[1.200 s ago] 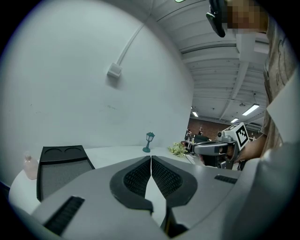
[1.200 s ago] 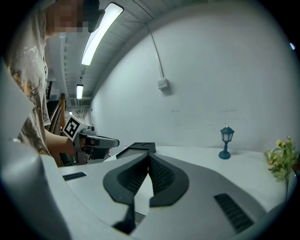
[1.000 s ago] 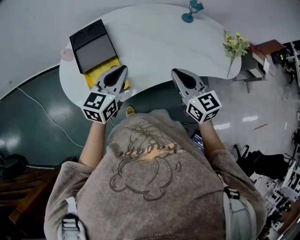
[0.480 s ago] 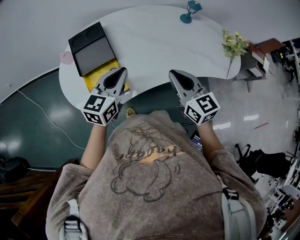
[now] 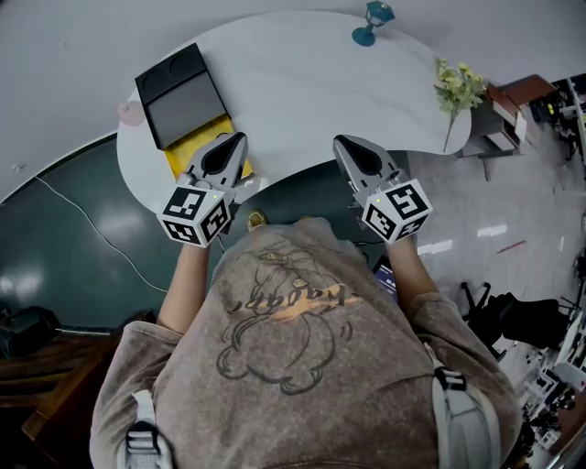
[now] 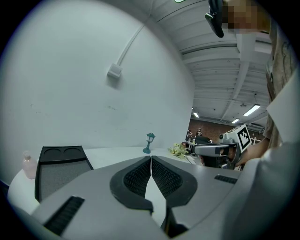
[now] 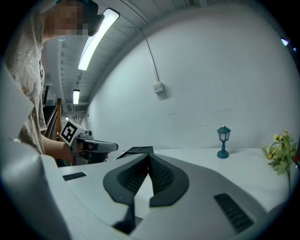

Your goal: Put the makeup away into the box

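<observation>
left gripper [image 6: 151, 161] closed, empty | right gripper [image 7: 149, 160] closed, empty | box [image 5: 179, 96] long axis near-to-far, round recesses [image 5: 174, 66] at far end

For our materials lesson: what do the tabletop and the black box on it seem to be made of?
Tabletop: probably marble-look laminate or stone, smooth, white with faint grey streaks. Black box: likely matte plastic, judging by its dull surface and two moulded round recesses.

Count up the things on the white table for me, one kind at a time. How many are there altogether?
Black box: 1
Pink bottle: 1
Yellow flat thing: 1
Teal toy lamp: 1
Bunch of flowers: 1
Total: 5
</observation>
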{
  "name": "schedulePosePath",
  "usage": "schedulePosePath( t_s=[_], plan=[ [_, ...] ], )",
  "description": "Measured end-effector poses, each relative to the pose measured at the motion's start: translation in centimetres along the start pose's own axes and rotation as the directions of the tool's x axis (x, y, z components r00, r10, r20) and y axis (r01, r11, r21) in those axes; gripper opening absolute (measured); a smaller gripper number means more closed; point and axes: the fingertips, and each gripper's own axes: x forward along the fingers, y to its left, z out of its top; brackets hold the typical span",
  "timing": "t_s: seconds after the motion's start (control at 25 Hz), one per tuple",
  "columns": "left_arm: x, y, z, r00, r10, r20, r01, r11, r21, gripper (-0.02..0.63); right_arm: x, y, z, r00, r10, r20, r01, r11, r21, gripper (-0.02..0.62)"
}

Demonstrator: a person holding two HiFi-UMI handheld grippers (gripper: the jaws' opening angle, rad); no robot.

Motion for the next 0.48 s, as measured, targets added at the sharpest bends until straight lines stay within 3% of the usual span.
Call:
schedulePosePath(
  t_s=[0.48],
  plan=[
    [-0.16, -0.23, -0.44, 1.0, 0.012, -0.002, -0.012, 1.0, -0.005, 0.026, -0.05, -0.23, 0.24, 0.998, -0.049, 0.035, 0.048, 0.999, 0.023, 0.001]
  ],
)
